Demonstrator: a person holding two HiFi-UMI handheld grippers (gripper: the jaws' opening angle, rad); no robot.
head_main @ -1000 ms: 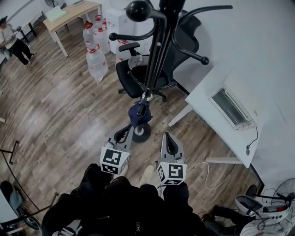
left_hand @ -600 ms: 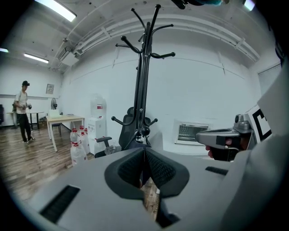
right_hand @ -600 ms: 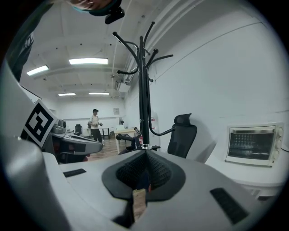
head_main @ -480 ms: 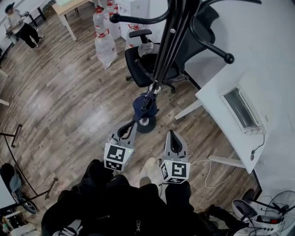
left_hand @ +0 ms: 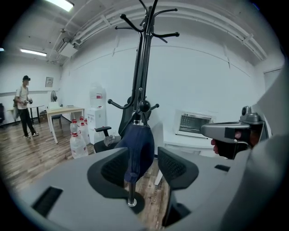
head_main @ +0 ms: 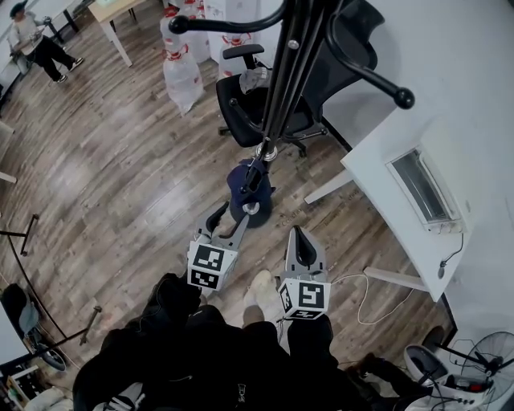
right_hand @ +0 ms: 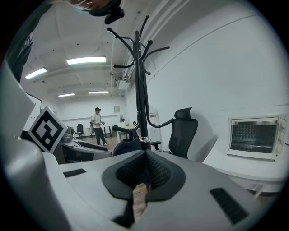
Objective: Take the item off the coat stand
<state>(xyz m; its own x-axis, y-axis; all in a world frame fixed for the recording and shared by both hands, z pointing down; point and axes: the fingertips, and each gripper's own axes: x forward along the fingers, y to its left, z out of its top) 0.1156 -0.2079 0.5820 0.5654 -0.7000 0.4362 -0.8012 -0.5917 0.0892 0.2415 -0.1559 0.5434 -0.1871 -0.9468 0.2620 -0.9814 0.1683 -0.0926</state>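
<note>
Firstly, at the far left of the head view, a person (head_main: 36,44) stands on the wooden floor (head_main: 120,168), well apart from the work. A light wooden table (head_main: 112,12) follows, with large water bottles (head_main: 181,76) grouped just beside it.

Left gripper (head_main: 229,218): carried low and aimed at the stand's lower part. Its jaws have just been opening and now stand wide apart. In the left gripper view the navy cap (left_hand: 137,146) shows in the gap of the left gripper (left_hand: 143,164), with neither pad pressing on it.

Navy cap (head_main: 245,183): the task's item, hanging from a low hook on the pole, above the round base (head_main: 255,215).

Coat stand (head_main: 281,80): black, upright, with curved knob-tipped arms at the top.

Office chair (head_main: 321,76): black, mesh-backed, just behind the stand.

Right gripper (head_main: 299,241): held beside the left one, near the stand's base. In its own view the right gripper (right_hand: 145,169) has both jaws pressed together with nothing between them.

White desk (head_main: 377,185): right of the stand, bearing a small oven-like appliance (head_main: 419,189). A white cable (head_main: 361,301) lies on the floor below its edge.
</note>
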